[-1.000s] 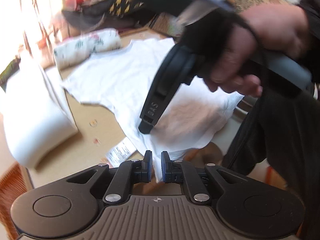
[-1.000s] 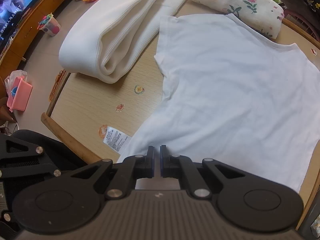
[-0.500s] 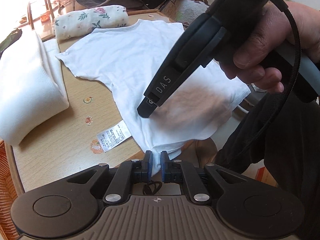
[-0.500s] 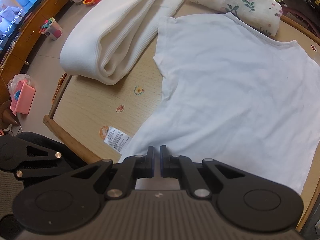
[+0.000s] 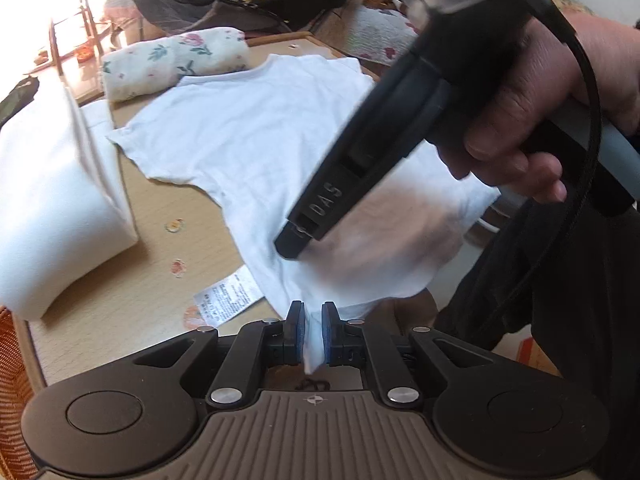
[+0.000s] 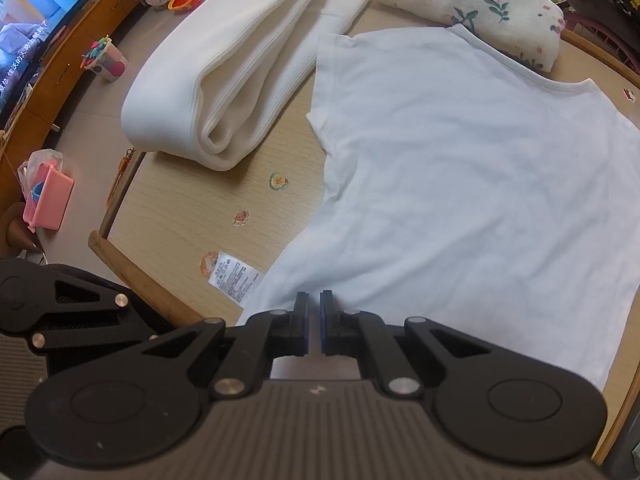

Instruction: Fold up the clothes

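Our left tongs (image 5: 312, 330) are clenched on the near hem of the white T-shirt (image 5: 256, 140), a tuck of cloth pinched between the blue pads and hanging just off the bench (image 5: 168, 196) edge. Left of these tongs lies a thick folded white blanket (image 5: 52, 200); just ahead and left, a care label (image 5: 230, 300) lies flat on the wood beside the shirt's edge. Beyond the tongs the shirt spreads flat across the bench, neckline at the far end, touching a rolled floral cloth (image 5: 172, 60). Ahead and to the right, a hand (image 5: 560, 112) grips the handle of our right tongs, whose tip comes down onto the shirt's lower part (the cloth there is blurred).

From the right tongs (image 6: 314, 322) we see the fingers drawn close together over the hem, with only a slit between them; whether they pinch any cloth we cannot tell. To their left sit the label (image 6: 234, 280) and the blanket (image 6: 236, 68), and lower left, part of the other tool. Ahead and right the shirt (image 6: 480, 184) fills the bench (image 6: 200, 208), the floral roll (image 6: 472, 4) at its far end.
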Tool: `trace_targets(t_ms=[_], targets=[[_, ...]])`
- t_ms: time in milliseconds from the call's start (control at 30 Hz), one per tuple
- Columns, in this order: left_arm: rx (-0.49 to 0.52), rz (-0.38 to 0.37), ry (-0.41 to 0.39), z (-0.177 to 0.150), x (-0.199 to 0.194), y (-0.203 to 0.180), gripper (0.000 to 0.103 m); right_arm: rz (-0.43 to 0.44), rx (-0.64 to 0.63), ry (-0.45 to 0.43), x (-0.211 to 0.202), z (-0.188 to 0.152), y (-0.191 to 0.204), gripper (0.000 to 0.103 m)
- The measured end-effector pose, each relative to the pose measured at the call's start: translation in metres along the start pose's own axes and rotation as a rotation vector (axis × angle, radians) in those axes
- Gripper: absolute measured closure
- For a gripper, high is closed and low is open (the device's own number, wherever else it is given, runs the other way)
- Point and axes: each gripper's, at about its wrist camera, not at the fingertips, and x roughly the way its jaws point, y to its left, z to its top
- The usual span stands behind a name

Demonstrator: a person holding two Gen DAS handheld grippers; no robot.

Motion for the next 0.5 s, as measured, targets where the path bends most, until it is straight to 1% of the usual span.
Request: trace_targets(t_ms=[167, 333, 500], targets=[[0.021, 0.014, -0.012, -0.005, -0.002, -0.007, 0.096, 0.011, 0.016, -0.003, 0.0, 0.0, -0.003, 0.099], [0.055, 0.012, -0.012, -0.01, -0.007, -0.013, 0.1, 0.019, 0.024, -0.004, 0.0, 0.0, -0.004, 0.099], [0.093, -0.026, 0.019, -0.017, -0.011, -0.021, 0.102, 0.021, 0.026, -0.002, 0.0, 0.001, -0.005, 0.099]])
